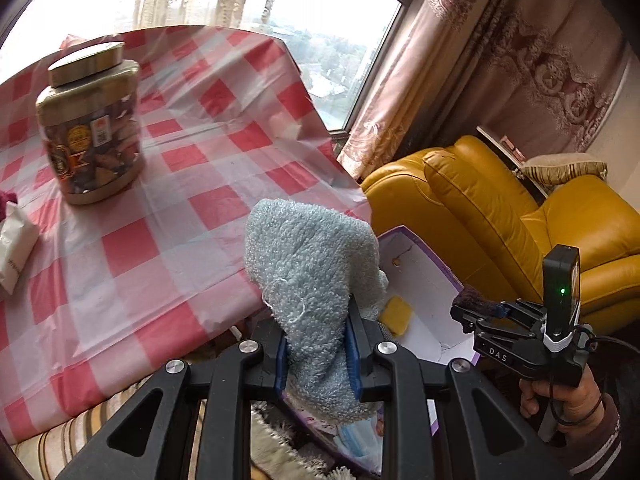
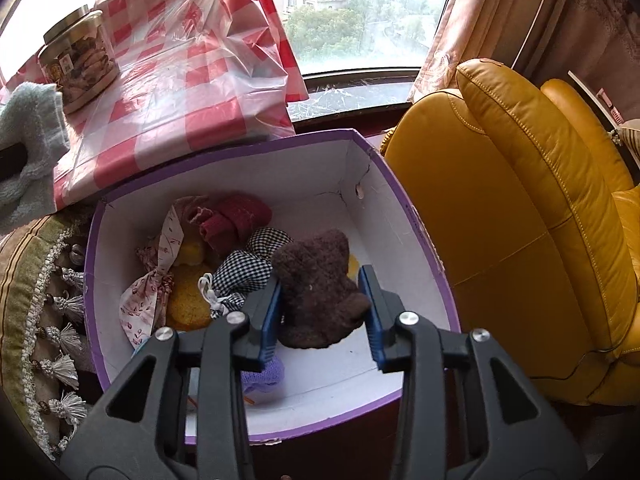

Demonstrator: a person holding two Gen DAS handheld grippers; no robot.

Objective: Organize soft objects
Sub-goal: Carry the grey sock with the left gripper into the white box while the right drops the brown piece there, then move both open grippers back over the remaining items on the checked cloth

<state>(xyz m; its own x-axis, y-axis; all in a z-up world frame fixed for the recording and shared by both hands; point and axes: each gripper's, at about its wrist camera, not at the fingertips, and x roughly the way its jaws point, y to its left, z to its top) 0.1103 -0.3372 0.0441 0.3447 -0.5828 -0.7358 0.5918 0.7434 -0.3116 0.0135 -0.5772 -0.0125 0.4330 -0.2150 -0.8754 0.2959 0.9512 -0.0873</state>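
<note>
A: Your left gripper (image 1: 318, 354) has its jaws closed tight on the pale blue fluffy cloth (image 1: 310, 280), low in the middle of the left wrist frame, over the bench (image 1: 120, 240) edge.

B: And the right ones?

A: Your right gripper (image 2: 324, 312) stands with jaws parted; the brown fuzzy piece (image 2: 318, 290) sits between them, touching the left pad, clear of the right. No firm grip there.

B: Where's the box?

A: The purple-rimmed box (image 2: 400, 216) fills the centre of the right wrist frame, below the brown piece. A maroon cloth (image 2: 236, 220), a checked cloth (image 2: 248, 266) and a floral cloth (image 2: 154, 276) lie at its left side.
</note>
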